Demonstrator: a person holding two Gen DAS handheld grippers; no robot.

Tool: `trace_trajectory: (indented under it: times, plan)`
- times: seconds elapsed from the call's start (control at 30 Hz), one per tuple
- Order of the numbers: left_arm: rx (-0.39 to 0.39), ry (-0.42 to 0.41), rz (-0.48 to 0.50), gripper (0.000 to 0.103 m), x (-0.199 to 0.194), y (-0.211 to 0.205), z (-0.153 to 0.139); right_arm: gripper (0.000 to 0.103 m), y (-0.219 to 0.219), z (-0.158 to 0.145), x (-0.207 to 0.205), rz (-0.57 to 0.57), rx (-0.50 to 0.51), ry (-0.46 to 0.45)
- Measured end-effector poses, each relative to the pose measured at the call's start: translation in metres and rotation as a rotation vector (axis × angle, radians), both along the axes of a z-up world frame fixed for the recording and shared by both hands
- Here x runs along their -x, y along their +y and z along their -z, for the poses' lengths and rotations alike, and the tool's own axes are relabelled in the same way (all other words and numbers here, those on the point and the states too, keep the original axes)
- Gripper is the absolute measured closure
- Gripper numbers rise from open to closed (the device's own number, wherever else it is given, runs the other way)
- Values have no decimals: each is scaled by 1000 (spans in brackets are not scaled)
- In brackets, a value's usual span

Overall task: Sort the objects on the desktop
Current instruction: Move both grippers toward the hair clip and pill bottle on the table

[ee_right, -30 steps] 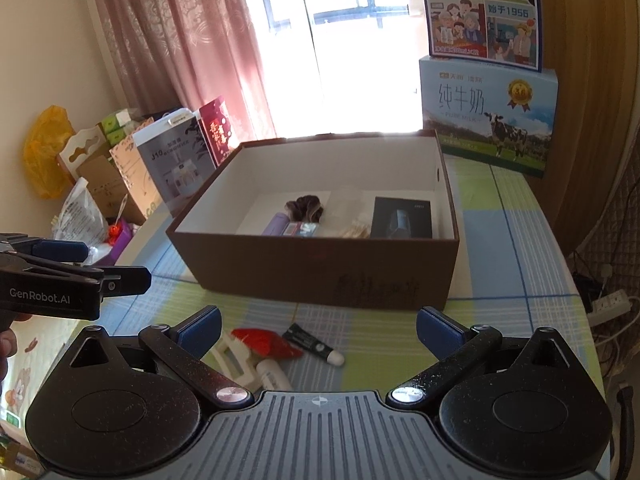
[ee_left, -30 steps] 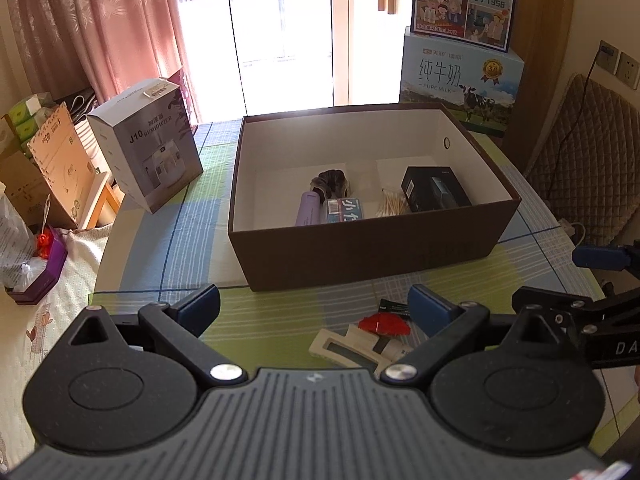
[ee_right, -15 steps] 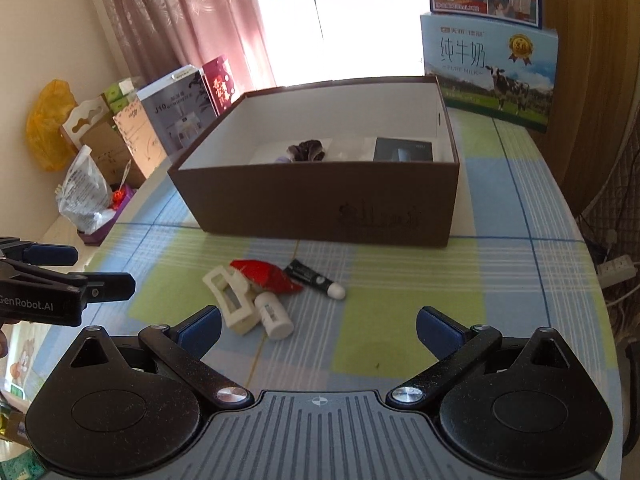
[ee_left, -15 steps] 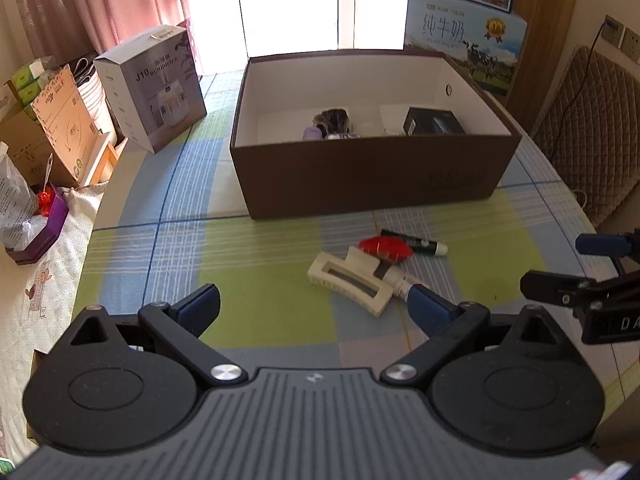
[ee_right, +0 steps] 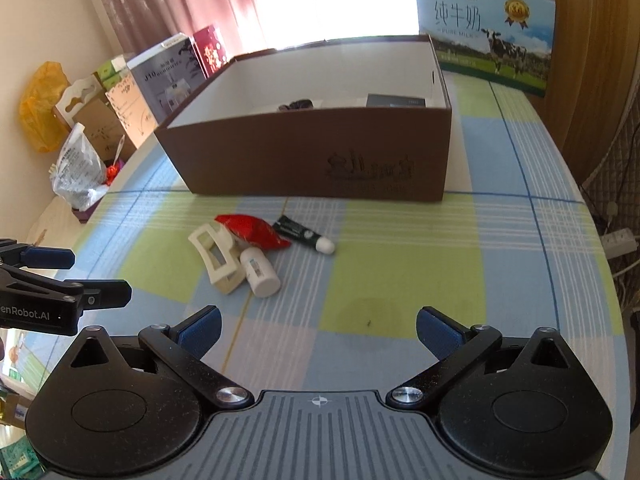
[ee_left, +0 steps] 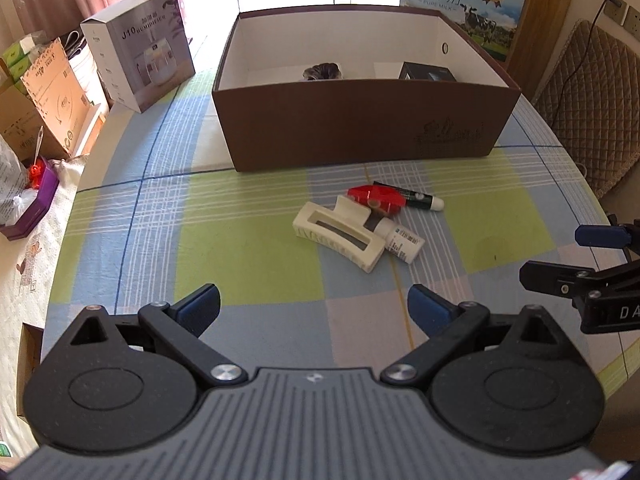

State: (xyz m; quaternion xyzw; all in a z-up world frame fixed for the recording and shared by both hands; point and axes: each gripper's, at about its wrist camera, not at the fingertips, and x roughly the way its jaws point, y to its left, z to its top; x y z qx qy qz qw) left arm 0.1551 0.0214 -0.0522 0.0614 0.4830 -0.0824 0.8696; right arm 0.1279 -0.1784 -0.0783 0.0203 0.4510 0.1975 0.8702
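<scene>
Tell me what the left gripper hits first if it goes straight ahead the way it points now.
Probably the cream hair clip. The left gripper, jaws open and empty, points across bare tablecloth at the small pile; the clip is its nearest piece, ahead of the white bottle. Depth is uncertain through the fisheye.

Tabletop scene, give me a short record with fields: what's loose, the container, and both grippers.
loose items: cream rectangular plastic hair claw, small white bottle, red packet, dark tube with white cap, clustered in front of the box
container: open brown cardboard box, a black box inside
left gripper: open, holding nothing
right gripper: open, holding nothing
</scene>
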Motion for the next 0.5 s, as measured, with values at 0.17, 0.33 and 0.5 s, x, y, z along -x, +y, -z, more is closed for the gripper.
trace_trajectory:
  times: [0.17, 0.33, 0.5]
  plan:
    - [2, 20, 8, 4, -3, -5, 7, 2, 0, 4, -2, -2, 6, 9]
    - [19, 44, 20, 4, -10, -8, 14, 2, -1, 8, -6, 7, 8, 20]
    - [38, 67, 24, 5, -19, -11, 24, 2, -3, 14, -12, 24, 2, 35]
